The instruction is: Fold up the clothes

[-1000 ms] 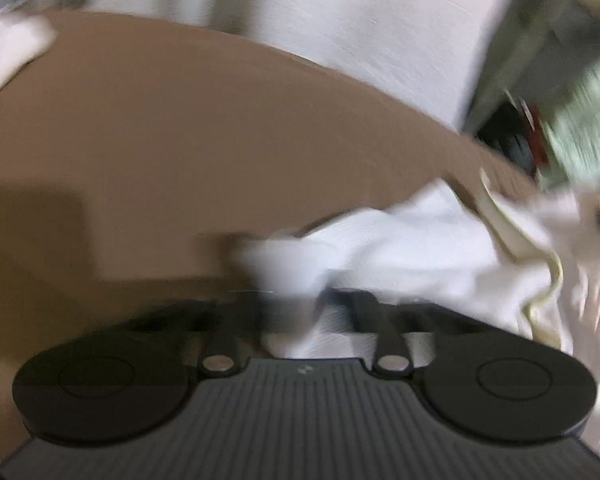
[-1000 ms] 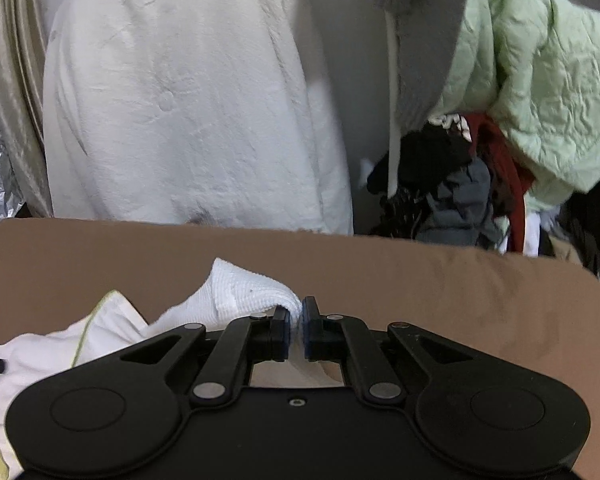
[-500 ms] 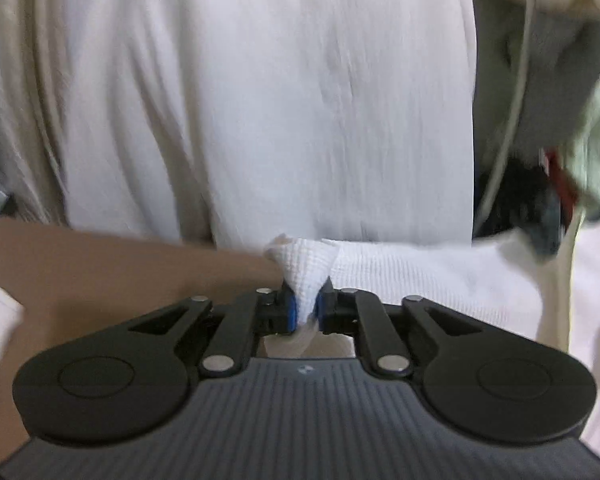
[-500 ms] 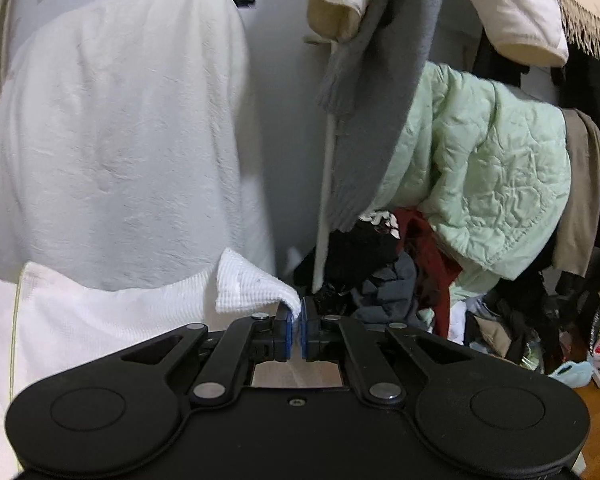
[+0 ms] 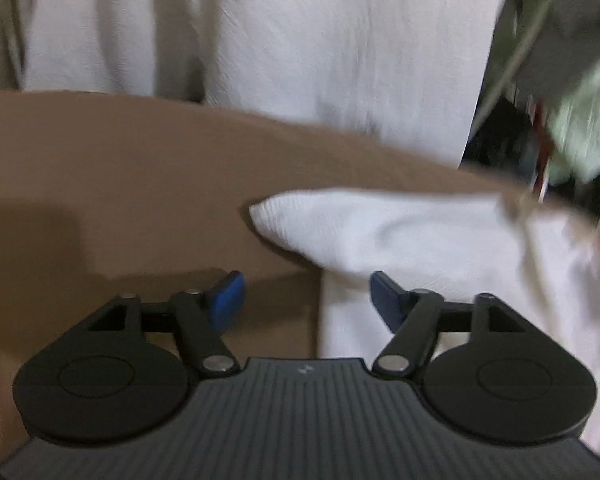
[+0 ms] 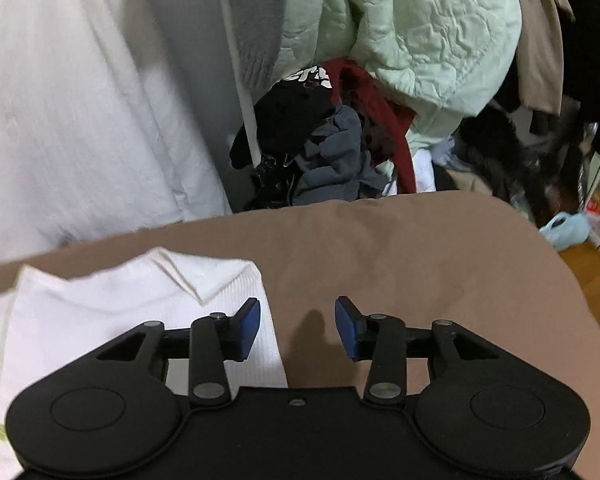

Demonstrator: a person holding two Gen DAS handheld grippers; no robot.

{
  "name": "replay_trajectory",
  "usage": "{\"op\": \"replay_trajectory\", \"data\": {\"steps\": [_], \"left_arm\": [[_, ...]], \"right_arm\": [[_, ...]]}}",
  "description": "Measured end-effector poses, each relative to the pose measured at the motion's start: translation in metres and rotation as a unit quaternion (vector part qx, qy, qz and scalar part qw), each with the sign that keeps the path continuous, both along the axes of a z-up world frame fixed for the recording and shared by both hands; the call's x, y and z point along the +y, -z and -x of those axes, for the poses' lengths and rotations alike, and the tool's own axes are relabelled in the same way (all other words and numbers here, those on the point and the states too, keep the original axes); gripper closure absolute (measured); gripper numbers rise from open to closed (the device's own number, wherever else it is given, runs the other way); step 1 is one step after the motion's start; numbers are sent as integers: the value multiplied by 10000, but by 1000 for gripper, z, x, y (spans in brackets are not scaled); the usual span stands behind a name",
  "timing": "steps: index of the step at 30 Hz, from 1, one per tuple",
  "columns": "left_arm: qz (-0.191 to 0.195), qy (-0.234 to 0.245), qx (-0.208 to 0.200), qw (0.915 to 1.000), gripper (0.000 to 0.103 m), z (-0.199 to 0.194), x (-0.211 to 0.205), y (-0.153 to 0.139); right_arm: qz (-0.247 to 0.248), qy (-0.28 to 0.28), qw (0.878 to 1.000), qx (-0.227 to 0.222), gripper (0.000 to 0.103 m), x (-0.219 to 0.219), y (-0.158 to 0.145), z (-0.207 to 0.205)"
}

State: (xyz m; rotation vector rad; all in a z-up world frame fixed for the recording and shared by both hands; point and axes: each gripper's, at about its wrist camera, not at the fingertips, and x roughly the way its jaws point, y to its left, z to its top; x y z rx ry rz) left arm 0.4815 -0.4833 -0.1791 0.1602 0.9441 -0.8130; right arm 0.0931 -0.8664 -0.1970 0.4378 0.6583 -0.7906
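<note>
The only lettering sits on a black garment (image 6: 300, 100) in the clothes pile beyond the far edge of the tabletop, seen from the right wrist view. White letters run across a fold near its top; they look like "ers" or similar, but are crumpled and cannot be read with certainty.

White garment (image 6: 112, 312), fine ribbed weave, thin yellow-green edge trim at lower left. Brown table cover (image 6: 420, 248), plain. Grippers black, blue finger pads (image 6: 249, 328). Behind: pale green quilted jacket (image 6: 412, 36), grey knit (image 6: 256, 20), dark red strap (image 6: 392, 120), white textured sheet (image 5: 300, 48).
</note>
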Motion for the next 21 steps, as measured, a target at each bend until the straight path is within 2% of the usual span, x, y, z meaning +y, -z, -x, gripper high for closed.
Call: {"op": "replay_trajectory", "data": {"steps": [2,6,9,11,13,15,17,18,19,21], "left_arm": [[-380,355,-263,9983,31,1,-17,9],[164,151,-415,9989,34,3,-24,11],[559,-7,-538,9970,32,5,-29,12],[539,-155,-742,9957,32,7,-29,17],[657,-185,-626,9957,32,5,-23,18],[880,-283,-401,9949,32,1,-15,19],[1152,-424,-79,9924,32,-5,-8,20],[1261,-501,129,9907,32,-10,-5,22],[1360,-569,323,9885,32,-15,-3,24],[1383,-536,420,9880,32,-18,-1,24]], "right_arm": [[48,-39,10000,61,56,2,-6,-2],[498,-837,9942,454,56,13,-14,-18],[540,-1275,9888,552,56,21,-6,-35],[696,-1540,9833,681,57,30,6,-49],[1012,-1427,9786,1084,57,34,23,-63],[1157,-1334,9769,1207,56,36,32,-74],[1392,-1309,9732,1280,46,37,35,-84],[1530,-1259,9707,1358,37,38,36,-89],[1662,-1208,9681,1432,34,38,37,-94],[1693,-1146,9677,1476,34,32,39,-103]]}}
